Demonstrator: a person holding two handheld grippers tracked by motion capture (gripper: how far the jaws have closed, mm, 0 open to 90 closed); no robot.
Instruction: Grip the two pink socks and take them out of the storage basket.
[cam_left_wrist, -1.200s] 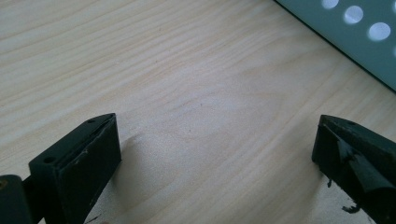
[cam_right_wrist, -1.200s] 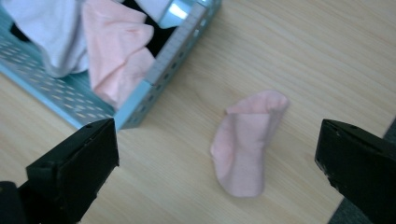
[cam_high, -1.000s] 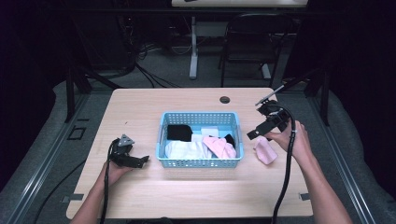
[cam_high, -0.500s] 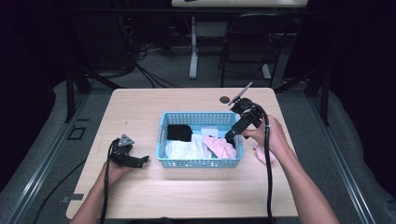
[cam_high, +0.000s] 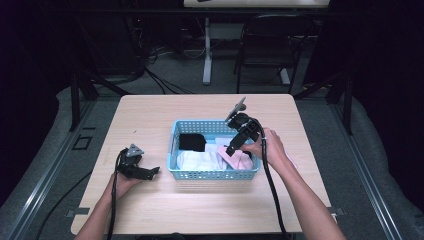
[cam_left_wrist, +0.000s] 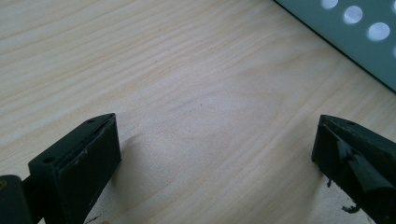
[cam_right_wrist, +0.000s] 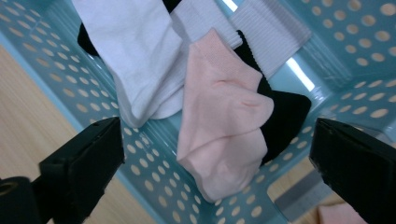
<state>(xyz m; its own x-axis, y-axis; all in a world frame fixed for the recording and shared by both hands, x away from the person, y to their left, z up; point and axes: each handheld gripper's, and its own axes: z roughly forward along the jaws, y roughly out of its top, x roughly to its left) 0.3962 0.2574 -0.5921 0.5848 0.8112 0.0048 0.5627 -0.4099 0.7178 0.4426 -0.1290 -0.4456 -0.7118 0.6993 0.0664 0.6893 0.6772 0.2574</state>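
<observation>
A light blue perforated basket (cam_high: 215, 175) (cam_right_wrist: 355, 28) stands mid-table and holds a pink sock (cam_high: 239, 160) (cam_right_wrist: 224, 126), a white sock (cam_high: 195, 160) (cam_right_wrist: 135, 60) and a black sock (cam_high: 191, 142) (cam_right_wrist: 285, 116). My right gripper (cam_high: 232, 148) (cam_right_wrist: 217, 172) hangs open over the basket's right half, its jaws spread wide above the pink sock with nothing between them. My left gripper (cam_high: 150, 171) (cam_left_wrist: 215, 158) rests open and empty on the bare wood just left of the basket (cam_left_wrist: 355, 32).
Another pink sock (cam_high: 292, 162) (cam_right_wrist: 336, 214) lies on the table (cam_high: 150, 125) right of the basket, mostly behind my right hand. Beyond the table's far edge are a chair (cam_high: 265, 50), a table leg and floor cables.
My right gripper has swung left from the table beside the basket to above the basket, over the pink sock. The left gripper has stayed put.
</observation>
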